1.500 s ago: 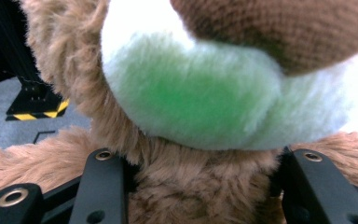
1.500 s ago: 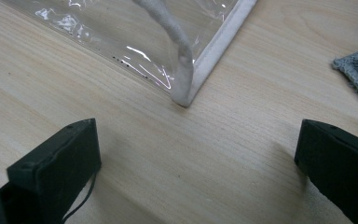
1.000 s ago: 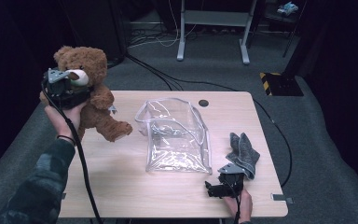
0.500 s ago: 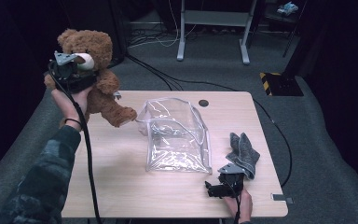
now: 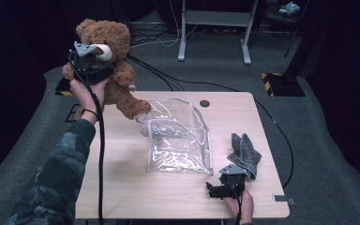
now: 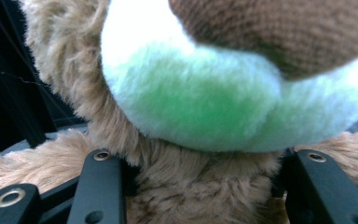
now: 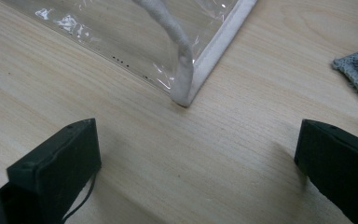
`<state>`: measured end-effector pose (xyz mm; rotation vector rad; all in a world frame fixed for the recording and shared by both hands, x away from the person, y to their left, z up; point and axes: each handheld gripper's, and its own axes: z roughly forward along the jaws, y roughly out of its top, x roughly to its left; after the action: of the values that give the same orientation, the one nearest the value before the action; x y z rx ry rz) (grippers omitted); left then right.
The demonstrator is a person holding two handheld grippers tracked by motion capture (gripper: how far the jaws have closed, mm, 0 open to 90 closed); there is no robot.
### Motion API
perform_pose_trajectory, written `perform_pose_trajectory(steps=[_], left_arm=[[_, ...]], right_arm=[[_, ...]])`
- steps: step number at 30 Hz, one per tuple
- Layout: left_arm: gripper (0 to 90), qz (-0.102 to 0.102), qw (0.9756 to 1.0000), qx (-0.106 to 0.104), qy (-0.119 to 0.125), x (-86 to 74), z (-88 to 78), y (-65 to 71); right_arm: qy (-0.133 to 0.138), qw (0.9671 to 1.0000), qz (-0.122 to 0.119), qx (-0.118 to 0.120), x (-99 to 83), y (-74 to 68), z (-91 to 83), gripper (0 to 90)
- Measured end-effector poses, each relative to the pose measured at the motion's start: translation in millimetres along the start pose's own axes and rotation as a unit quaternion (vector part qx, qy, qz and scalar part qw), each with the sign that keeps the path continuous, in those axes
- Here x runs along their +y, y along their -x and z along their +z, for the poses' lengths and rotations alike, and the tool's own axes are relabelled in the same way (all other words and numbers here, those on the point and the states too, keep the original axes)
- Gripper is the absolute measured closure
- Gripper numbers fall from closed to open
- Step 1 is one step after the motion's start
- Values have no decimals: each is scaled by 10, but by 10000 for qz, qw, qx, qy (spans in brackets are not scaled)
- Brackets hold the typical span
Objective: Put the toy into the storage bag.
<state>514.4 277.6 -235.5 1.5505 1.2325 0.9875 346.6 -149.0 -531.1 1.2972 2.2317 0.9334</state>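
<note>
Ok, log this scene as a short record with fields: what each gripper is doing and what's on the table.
left gripper: shut on the teddy bear at its neck, held up over the table's far left corner
right gripper: open, resting on the table near the front edge
clear bag: lying mid-table, empty
grey cloth: right of the bag

A light wooden table (image 5: 122, 187) with a round cable hole (image 5: 205, 103) near its far edge stands on grey carpet. Lying on it, about the middle, is a clear plastic zip bag (image 5: 180, 140) (white-edged, its mouth gaping toward the far left). A folded grey cloth (image 5: 244, 152) lies near the right edge, apart from the bag.
</note>
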Motion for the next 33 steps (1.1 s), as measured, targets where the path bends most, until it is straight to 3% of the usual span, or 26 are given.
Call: perform_pose_trajectory(steps=[10,23,33], left_arm=[[483,27,9996,-272,117,48,165,299],[477,96,9977,-669,63,36,382,676],[472,-47,9951,-988,81,21,537,982]], right_arm=[[10,10000,34,41,0,-5,-3,0],[2,10000,25,36,-1,-4,-5,0],[-18,10000,-16,20,-3,2,-7,0]])
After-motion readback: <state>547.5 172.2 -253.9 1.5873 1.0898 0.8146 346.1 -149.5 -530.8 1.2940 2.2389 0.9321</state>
